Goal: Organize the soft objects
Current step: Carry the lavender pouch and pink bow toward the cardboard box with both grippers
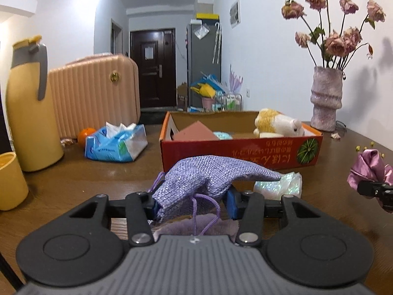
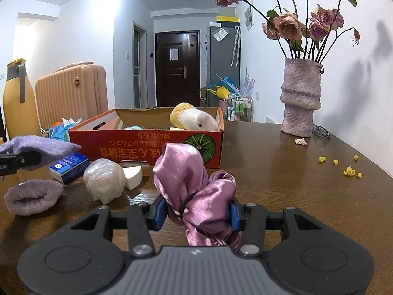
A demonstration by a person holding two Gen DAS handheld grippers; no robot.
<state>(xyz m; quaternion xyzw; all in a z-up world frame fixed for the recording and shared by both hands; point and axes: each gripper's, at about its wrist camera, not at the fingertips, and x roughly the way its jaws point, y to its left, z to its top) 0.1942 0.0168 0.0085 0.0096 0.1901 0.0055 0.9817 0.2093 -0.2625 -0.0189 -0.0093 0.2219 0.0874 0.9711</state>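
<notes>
My left gripper (image 1: 194,205) is shut on a lilac woven drawstring pouch (image 1: 206,174), held just above the brown table in front of the red cardboard box (image 1: 240,152). A yellow-and-white plush toy (image 1: 280,123) lies inside the box at its right end. My right gripper (image 2: 196,213) is shut on a bundle of pink satin cloth (image 2: 186,179), a little in front of the box (image 2: 147,147). A fuzzy purple sock (image 2: 32,200) and a shimmery plastic bag (image 2: 104,182) lie on the table between the two grippers.
A yellow bottle (image 1: 29,108), a yellow cup (image 1: 9,182), a peach ribbed case (image 1: 95,93), a tissue pack (image 1: 115,142) and an orange (image 1: 86,134) stand at the left. A vase of dried roses (image 2: 301,98) stands at the right. A small blue box (image 2: 70,166) and a white wedge (image 2: 133,175) lie near the box.
</notes>
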